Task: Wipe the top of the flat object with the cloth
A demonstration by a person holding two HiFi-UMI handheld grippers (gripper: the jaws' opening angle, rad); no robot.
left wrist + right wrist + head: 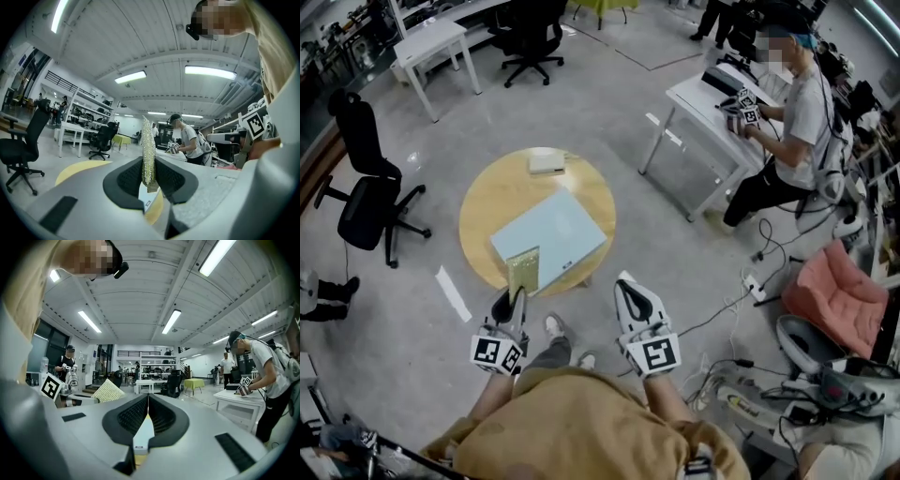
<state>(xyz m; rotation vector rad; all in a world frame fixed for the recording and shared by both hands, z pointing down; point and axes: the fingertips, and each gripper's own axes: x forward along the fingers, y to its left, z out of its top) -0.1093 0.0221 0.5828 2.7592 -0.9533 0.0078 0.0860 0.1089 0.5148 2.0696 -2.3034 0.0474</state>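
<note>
A pale blue flat board [553, 234] lies on a round yellow table [487, 202]. My left gripper [510, 300] hangs just off the table's near edge, shut on a yellow-green textured cloth [524, 272] whose free end stands up over the board's near corner. In the left gripper view the cloth [148, 150] is pinched edge-on between the jaws of my left gripper [149, 174]. My right gripper [630, 291] is beside it to the right, off the table, shut and empty. In the right gripper view, that gripper [148, 404] has its jaws together, and the cloth [108, 391] shows at the left.
A small white box [546, 162] sits at the table's far edge. Black office chairs [366, 178] stand at the left, white desks [703, 112] to the right and back. Another person [792, 131] works at the right desk. Cables and a pink seat [839, 291] lie at right.
</note>
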